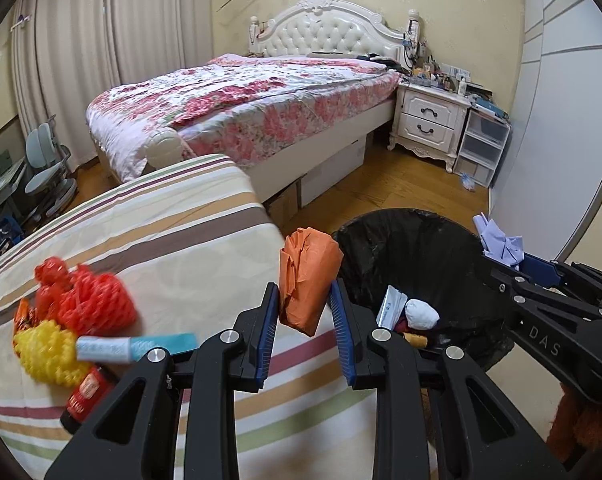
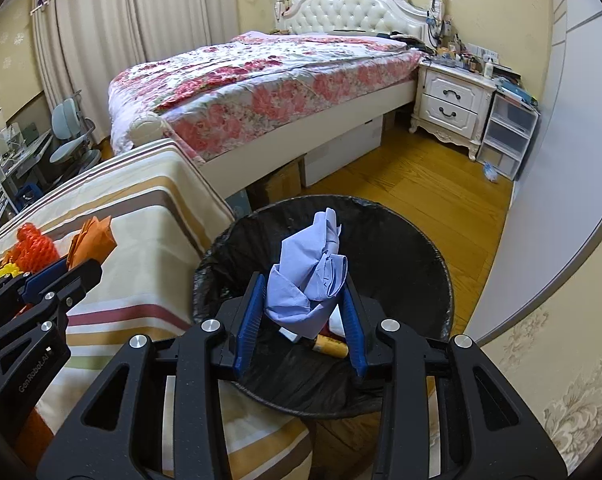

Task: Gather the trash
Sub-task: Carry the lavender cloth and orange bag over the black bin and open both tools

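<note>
My left gripper [image 1: 304, 300] is shut on a crumpled orange paper [image 1: 307, 278], held at the edge of the striped cloth [image 1: 173, 240] beside the bin. My right gripper [image 2: 303, 294] is shut on a crumpled pale blue paper [image 2: 313, 280] and holds it over the open black-lined trash bin [image 2: 413, 248]. Down in the bin [image 1: 421, 248] lie a white wad [image 1: 421, 314], a small white packet [image 1: 391, 306] and a yellow tube [image 2: 331, 346]. The right gripper [image 1: 501, 258] with the blue paper [image 1: 501, 240] shows at the right of the left wrist view.
On the striped cloth lie red foam netting [image 1: 87, 300], yellow foam netting [image 1: 49, 352], a light blue tube [image 1: 137, 347] and a red-labelled dark bottle [image 1: 86, 398]. Behind stand a floral-covered bed [image 1: 241, 108], a white nightstand [image 1: 429, 120], plastic drawers [image 1: 483, 146] and wooden floor [image 2: 421, 184].
</note>
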`<act>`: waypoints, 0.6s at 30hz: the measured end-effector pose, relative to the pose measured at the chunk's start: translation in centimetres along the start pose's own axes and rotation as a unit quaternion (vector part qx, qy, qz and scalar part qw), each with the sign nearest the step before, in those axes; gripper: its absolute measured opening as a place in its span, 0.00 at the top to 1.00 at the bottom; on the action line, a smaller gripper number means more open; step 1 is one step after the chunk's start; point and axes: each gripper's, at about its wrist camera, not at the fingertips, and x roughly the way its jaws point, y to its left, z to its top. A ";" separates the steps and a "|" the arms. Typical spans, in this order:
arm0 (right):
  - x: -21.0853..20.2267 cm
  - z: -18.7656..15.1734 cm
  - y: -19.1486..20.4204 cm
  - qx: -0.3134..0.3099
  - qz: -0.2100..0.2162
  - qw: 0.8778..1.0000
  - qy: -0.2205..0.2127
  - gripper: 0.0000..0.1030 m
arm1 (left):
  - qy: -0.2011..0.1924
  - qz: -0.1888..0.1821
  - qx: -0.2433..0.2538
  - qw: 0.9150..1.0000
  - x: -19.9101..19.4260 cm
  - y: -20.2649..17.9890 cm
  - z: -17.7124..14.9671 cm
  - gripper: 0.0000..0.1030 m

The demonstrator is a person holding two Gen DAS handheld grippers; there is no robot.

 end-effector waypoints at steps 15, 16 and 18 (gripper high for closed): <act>2.6 0.5 -3.3 0.026 -0.010 0.999 0.016 0.65 | 0.025 0.004 0.032 0.999 4.3 -3.5 1.6 0.72; 2.8 0.6 -3.5 0.027 -0.011 0.999 0.017 0.65 | 0.026 0.003 0.033 0.999 4.4 -3.7 1.6 0.72; 3.0 0.6 -3.7 0.030 -0.012 0.999 0.018 0.65 | 0.027 0.003 0.035 0.999 4.6 -4.0 1.8 0.72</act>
